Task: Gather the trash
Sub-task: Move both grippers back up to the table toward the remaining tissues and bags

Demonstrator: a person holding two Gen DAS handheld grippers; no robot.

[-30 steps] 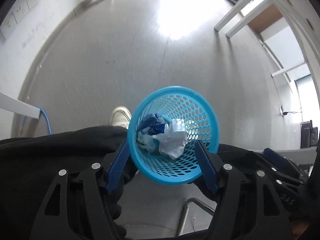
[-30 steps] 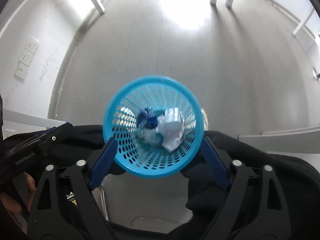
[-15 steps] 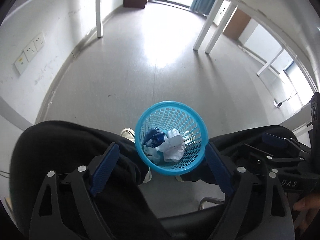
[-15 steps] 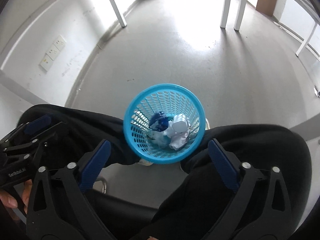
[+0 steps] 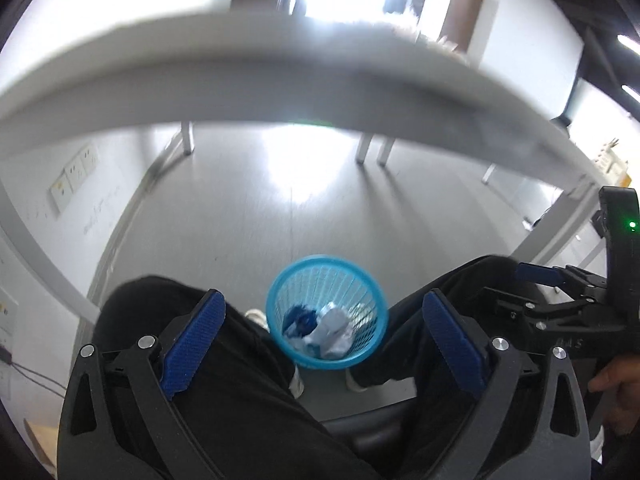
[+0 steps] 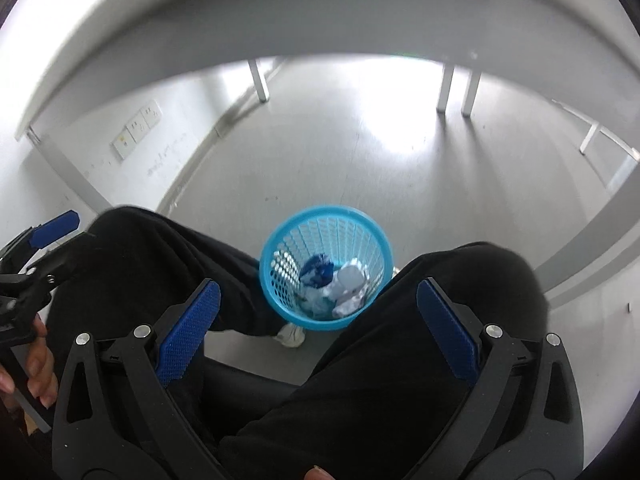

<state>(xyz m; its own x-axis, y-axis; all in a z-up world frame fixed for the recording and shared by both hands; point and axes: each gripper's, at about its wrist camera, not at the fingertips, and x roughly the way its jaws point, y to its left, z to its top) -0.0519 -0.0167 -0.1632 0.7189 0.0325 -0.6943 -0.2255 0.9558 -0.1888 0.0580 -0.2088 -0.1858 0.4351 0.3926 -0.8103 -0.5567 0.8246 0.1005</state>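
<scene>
Grey floor [image 5: 240, 208] — basket [image 5: 327, 312] far below both grippers' empty jaws; left opening, right wide.

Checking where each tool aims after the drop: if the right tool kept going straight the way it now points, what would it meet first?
Probably the blue trash basket on the floor between the person's knees. The right tool, empty with its jaws wide, centres just under the basket's near rim, so it might graze a black trouser leg first; depth is unclear.

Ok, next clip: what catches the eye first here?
The bright blue mesh basket on the grey floor between the seated person's dark-trousered legs, with crumpled white paper and a blue wrapper inside. Above it arches the blurred white table edge.
</scene>
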